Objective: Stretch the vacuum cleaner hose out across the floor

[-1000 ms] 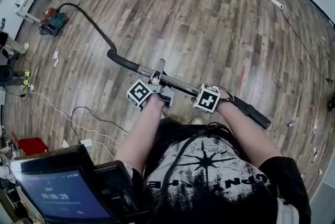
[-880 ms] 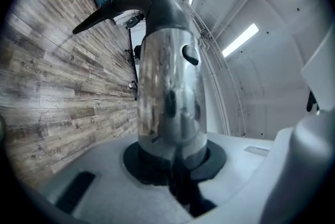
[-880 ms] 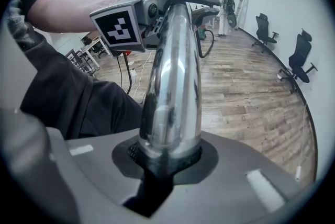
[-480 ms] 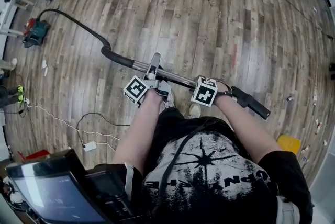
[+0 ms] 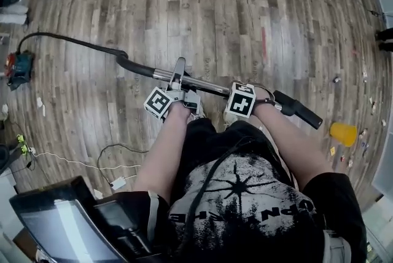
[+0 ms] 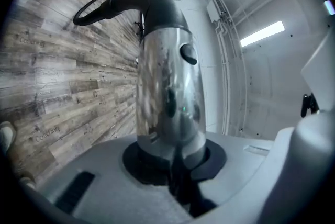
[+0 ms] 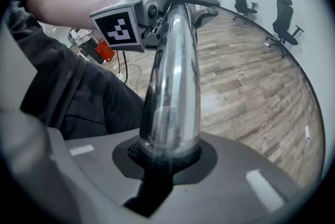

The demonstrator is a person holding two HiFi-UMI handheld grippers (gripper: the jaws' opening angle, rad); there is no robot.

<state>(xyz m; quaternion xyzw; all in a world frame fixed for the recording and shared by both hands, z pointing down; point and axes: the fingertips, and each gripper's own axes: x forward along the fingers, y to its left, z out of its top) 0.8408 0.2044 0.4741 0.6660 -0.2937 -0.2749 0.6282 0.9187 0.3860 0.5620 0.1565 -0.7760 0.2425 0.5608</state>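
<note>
Left tongs (image 6: 172, 157), right tongs (image 7: 168, 155) on one wand (image 5: 206, 86), one hose (image 5: 80, 42)

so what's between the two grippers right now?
Only a short bare stretch of the vacuum's metal tube. The left gripper and right gripper are both clamped on that tube. The head view shows it best.

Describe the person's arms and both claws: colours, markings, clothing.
The left claw and right claw have pale grey plastic bodies with black pads round the jaws. Each carries a white cube printed with black square markers. The forearms are bare; the short sleeves belong to a black T-shirt with a white starburst print.
</note>
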